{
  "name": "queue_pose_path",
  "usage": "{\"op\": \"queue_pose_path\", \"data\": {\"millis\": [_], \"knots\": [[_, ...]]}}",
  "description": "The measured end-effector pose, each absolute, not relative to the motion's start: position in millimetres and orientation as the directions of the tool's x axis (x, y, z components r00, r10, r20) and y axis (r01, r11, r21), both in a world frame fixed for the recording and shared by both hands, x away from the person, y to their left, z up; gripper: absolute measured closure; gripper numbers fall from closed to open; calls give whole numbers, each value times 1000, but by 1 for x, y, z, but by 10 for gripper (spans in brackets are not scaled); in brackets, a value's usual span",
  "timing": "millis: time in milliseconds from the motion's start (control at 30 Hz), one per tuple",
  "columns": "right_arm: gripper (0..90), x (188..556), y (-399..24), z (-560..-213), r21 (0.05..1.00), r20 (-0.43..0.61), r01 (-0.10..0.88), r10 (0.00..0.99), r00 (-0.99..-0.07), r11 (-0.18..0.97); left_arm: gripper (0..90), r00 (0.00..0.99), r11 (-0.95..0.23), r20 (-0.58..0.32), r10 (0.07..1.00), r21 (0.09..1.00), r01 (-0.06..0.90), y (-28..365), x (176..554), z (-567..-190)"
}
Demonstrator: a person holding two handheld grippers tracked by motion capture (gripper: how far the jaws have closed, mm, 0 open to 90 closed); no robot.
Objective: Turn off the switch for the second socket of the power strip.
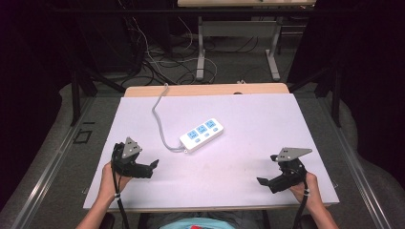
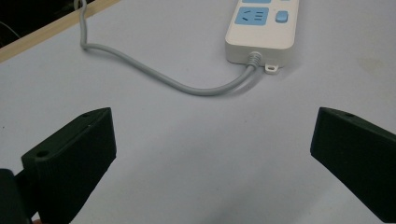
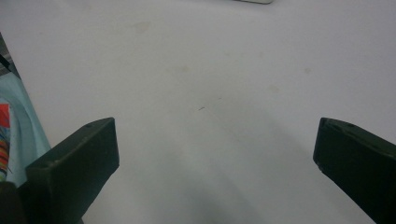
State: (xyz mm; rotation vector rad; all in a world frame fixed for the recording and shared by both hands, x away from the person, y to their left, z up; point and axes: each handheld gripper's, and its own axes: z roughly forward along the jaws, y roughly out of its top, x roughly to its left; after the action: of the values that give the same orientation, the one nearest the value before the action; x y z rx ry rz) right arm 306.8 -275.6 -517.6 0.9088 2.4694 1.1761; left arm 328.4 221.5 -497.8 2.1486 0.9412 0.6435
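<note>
Power strip (image 1: 202, 134) lies mid-table on the white sheet (image 1: 258, 119), its long axis running diagonally, cord end toward the near left, grey cord (image 1: 160, 119) curving to the far edge. Left gripper (image 1: 152, 167) and right gripper (image 1: 263, 182) sit near the front corners, jaws spread wide, holding nothing.

Your counter (image 1: 267, 124) has a white top sheet with a strip of bare wood showing along its far edge. A white power strip (image 1: 202, 134) with three blue sockets lies flat on it, a bit left of centre, set at a slant. Its grey cord (image 1: 160, 119) leaves the strip's near-left end, loops, then runs up and off the far edge. In your left gripper view the cord (image 2: 187, 86) curves across the sheet into the power strip (image 2: 261, 32). In your right gripper view the counter (image 3: 210, 84) shows faint yellowish stains and a small dark speck.
</note>
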Motion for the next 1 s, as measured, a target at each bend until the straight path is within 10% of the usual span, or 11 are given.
{"op": "queue_pose_path", "data": {"millis": [1000], "knots": [[0,306,-275,-518,764,37,431,634,-773,481,3,646,-536,176,743,734,417,195,360,-495]]}}
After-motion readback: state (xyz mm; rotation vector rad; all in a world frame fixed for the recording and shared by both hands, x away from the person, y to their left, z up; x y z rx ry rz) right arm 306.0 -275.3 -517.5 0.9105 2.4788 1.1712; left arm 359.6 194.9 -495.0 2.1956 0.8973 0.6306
